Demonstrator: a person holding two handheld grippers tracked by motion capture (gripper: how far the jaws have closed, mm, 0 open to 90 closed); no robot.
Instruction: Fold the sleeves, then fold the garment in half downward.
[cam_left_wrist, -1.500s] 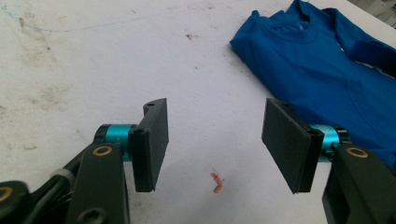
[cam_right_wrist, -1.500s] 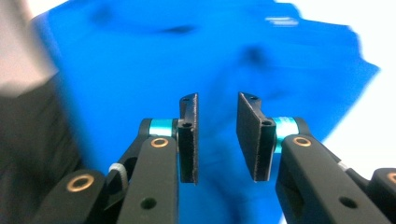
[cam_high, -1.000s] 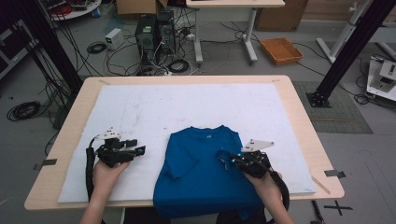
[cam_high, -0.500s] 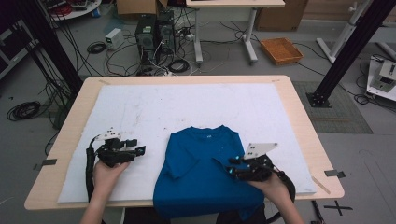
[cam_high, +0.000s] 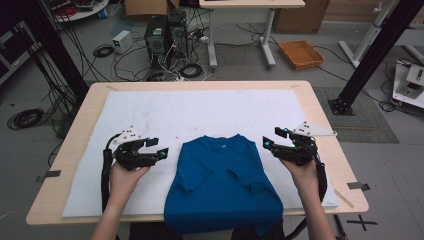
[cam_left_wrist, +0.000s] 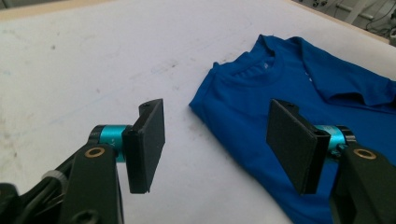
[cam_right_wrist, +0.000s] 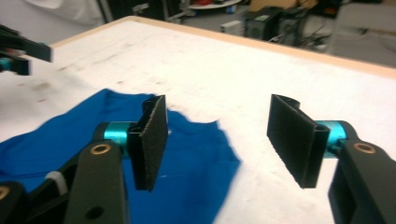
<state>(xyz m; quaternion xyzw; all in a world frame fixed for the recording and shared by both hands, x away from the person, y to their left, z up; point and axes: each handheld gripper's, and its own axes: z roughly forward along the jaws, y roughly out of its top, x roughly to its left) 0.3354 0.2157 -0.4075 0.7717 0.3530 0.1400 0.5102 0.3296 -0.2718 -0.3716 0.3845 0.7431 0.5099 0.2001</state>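
Lying face up on the white mat (cam_high: 200, 112) at the bench's (cam_high: 325, 117) near edge, the blue T-shirt (cam_high: 222, 187) has both sleeves folded inward. Left gripper (cam_high: 156, 148) and right gripper (cam_high: 272, 139), jaws spread and empty, flank its shoulders, probably poised for the next fold.

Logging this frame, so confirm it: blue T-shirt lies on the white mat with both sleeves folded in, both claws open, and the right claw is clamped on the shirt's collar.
One thing is wrong: the right claw holds nothing. In the high view it sits beside the blue T-shirt, off its right edge, and the right gripper view shows its jaws wide apart. The rest stands: sleeves folded in, white mat beneath, left claw open too.
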